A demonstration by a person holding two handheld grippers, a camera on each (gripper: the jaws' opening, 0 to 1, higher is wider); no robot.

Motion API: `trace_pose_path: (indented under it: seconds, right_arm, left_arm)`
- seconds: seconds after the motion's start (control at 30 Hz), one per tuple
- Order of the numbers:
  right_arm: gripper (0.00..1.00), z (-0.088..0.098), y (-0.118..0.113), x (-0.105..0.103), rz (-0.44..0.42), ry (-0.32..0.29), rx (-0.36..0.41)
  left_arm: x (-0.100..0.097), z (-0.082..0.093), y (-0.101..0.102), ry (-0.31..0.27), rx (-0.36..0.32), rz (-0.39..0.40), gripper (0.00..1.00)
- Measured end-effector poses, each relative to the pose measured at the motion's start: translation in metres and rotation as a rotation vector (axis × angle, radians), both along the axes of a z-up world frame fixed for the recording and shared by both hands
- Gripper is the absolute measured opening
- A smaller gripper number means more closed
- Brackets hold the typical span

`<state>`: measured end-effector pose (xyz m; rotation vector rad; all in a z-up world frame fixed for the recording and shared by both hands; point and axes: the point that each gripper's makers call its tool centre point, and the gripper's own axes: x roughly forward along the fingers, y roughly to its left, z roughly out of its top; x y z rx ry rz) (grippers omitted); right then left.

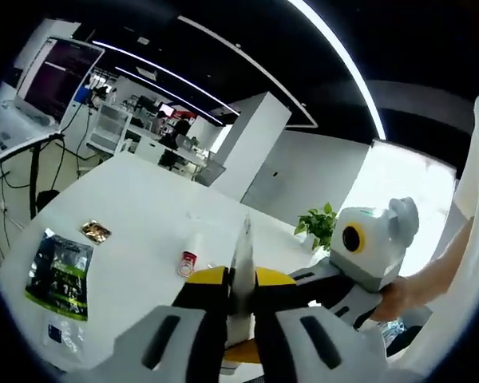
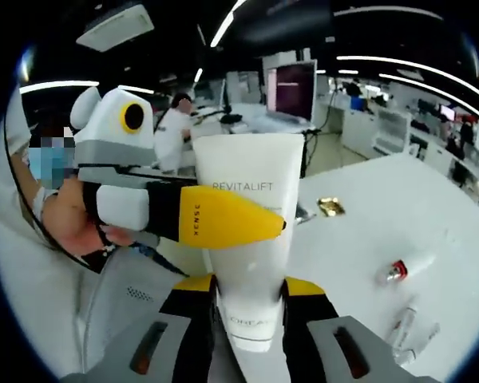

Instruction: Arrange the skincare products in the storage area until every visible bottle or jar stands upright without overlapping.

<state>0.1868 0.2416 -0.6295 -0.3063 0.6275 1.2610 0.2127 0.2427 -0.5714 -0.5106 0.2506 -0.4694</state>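
So the surface here is a big white table. Lying flat on it: a dark printed pouch near the closer edge, a small gold foil packet just past that, and a white tube with a red cap on its side. A couple of slim pale tubes also lie near an edge.
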Motion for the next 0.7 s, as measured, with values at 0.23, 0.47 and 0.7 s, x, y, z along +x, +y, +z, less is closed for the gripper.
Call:
trace_pose_path:
  seconds: [0.23, 0.47, 0.7]
  right_arm:
    - [0.27, 0.003, -0.003, -0.007, 0.002, 0.032, 0.024]
    - [0.23, 0.002, -0.020, -0.011, -0.036, 0.013, 0.005]
    - [0.22, -0.003, -0.032, -0.014, -0.071, 0.087, 0.024]
  left_arm:
    - [-0.006, 0.006, -0.005, -0.013, -0.071, -0.045, 0.04]
    - [-0.008, 0.005, -0.021, -0.002, -0.074, -0.082, 0.06]
    - [-0.010, 0.002, -0.036, -0.053, 0.041, -0.107, 0.07]
